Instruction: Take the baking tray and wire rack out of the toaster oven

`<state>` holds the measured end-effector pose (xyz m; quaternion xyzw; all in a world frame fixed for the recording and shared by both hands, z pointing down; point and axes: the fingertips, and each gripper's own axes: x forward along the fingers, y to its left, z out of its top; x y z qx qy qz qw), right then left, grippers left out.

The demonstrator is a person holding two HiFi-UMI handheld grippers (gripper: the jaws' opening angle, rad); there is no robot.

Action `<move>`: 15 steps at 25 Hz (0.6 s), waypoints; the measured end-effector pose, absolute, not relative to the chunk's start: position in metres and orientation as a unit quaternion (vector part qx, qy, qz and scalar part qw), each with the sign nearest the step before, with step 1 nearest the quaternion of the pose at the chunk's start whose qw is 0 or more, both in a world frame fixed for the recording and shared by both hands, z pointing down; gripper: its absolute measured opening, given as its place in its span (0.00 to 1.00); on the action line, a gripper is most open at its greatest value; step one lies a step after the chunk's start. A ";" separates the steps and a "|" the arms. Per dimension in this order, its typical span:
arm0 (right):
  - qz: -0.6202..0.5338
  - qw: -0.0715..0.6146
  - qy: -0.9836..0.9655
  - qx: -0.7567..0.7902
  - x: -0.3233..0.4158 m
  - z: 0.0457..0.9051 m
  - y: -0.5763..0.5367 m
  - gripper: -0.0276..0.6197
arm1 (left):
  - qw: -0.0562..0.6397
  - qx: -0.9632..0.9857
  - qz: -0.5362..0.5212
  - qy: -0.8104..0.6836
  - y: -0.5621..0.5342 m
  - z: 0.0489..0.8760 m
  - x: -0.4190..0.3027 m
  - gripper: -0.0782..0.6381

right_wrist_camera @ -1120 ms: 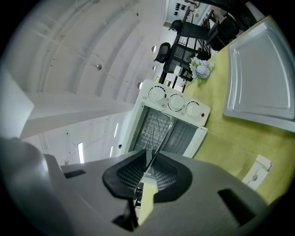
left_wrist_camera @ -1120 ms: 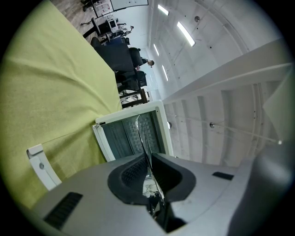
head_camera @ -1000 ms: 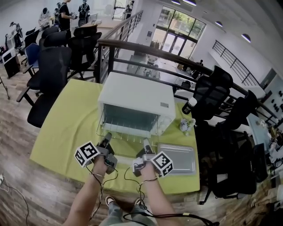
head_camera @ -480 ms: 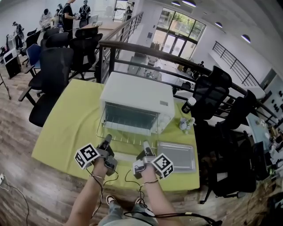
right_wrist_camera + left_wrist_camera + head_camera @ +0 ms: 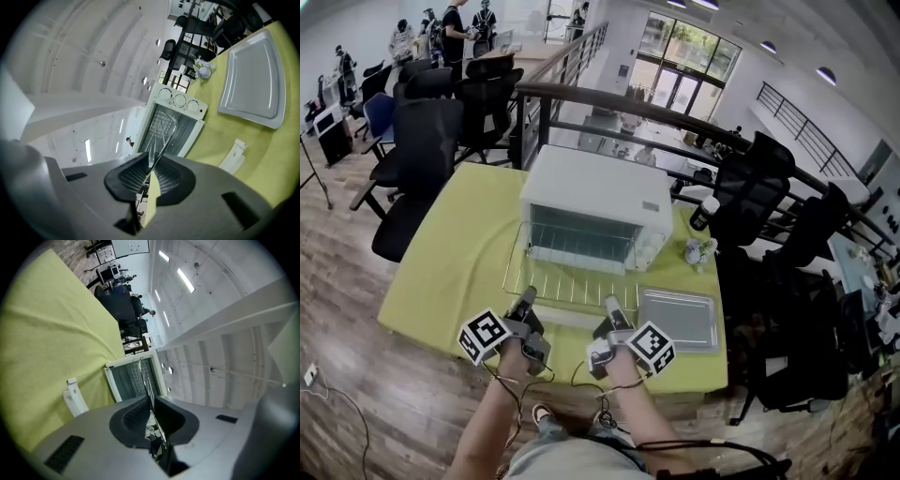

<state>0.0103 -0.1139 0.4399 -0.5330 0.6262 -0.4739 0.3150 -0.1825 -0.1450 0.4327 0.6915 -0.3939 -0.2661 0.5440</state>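
1. My left gripper has its jaws pinched narrow on the near edge of the wire rack, towards its left end.
2. My right gripper clamps the same edge further right.
3. The rack sits level just in front of the open toaster oven.
4. The baking tray lies on the yellow-green table, right of the rack.

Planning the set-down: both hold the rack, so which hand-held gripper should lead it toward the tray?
Right, probably. The right hand-held gripper grips the wire rack on the side next to the baking tray; the left hand-held gripper holds the far side.
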 end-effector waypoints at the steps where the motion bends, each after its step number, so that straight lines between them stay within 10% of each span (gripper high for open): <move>1: -0.474 0.316 0.627 -0.531 0.011 0.437 -0.111 0.09 | 0.541 0.693 -0.267 -0.394 -0.142 0.429 -0.182 0.15; 15: -0.456 0.331 0.622 -0.543 0.074 0.418 -0.078 0.10 | 0.535 0.715 -0.255 -0.370 -0.115 0.406 -0.117 0.15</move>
